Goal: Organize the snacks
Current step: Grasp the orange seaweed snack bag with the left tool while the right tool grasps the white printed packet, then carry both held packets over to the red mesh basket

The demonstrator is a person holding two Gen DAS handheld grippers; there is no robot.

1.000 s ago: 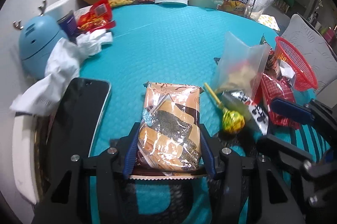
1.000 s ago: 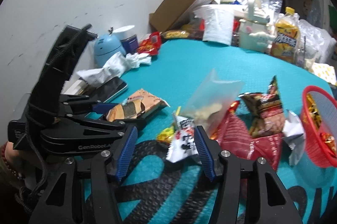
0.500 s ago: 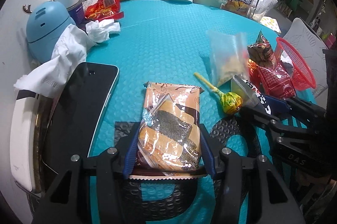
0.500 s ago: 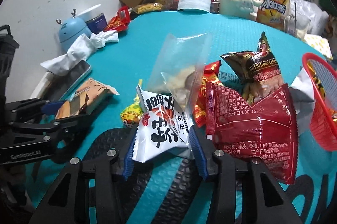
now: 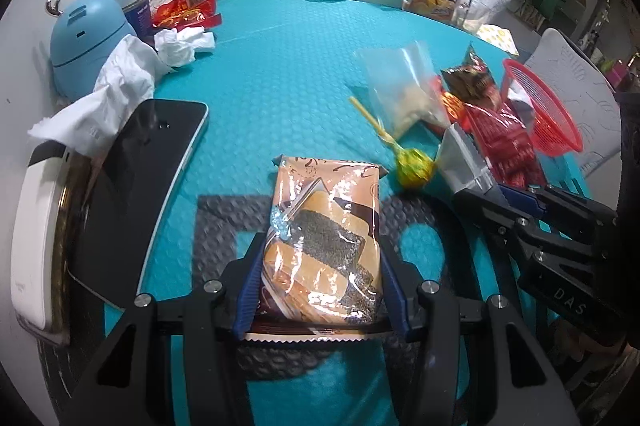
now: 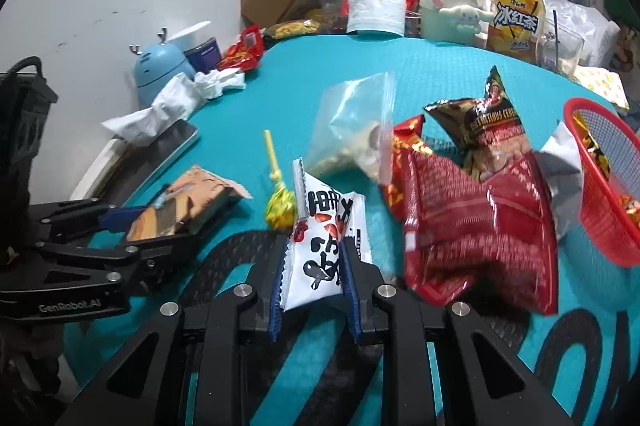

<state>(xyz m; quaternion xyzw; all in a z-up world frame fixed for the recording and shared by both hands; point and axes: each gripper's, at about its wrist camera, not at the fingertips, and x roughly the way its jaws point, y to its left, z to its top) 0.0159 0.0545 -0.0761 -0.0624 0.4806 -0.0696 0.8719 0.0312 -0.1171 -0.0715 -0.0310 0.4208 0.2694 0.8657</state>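
My left gripper [image 5: 320, 286] is shut on a brown and orange snack packet [image 5: 324, 226] that lies on the teal mat [image 5: 280, 74]. In the right wrist view this gripper [image 6: 132, 226] and its packet [image 6: 188, 202] show at the left. My right gripper [image 6: 314, 274] is shut on a white snack packet [image 6: 320, 246] with black and red print, pinched narrow between the blue pads. The left wrist view shows the right gripper [image 5: 492, 194] holding that packet's silver back [image 5: 464, 162]. A yellow lollipop [image 6: 280, 206] lies just left of it.
A clear zip bag [image 6: 352, 130], a red packet [image 6: 480, 226] and a dark packet [image 6: 492, 122] crowd the right. A red basket [image 6: 600, 186] holds sweets at the far right. A phone [image 5: 136, 186], tissues [image 5: 116, 90] and a blue device [image 5: 84, 42] line the left edge.
The right gripper came down over the white packet and closed, squeezing it narrow. The left gripper kept its hold on the brown packet without moving.
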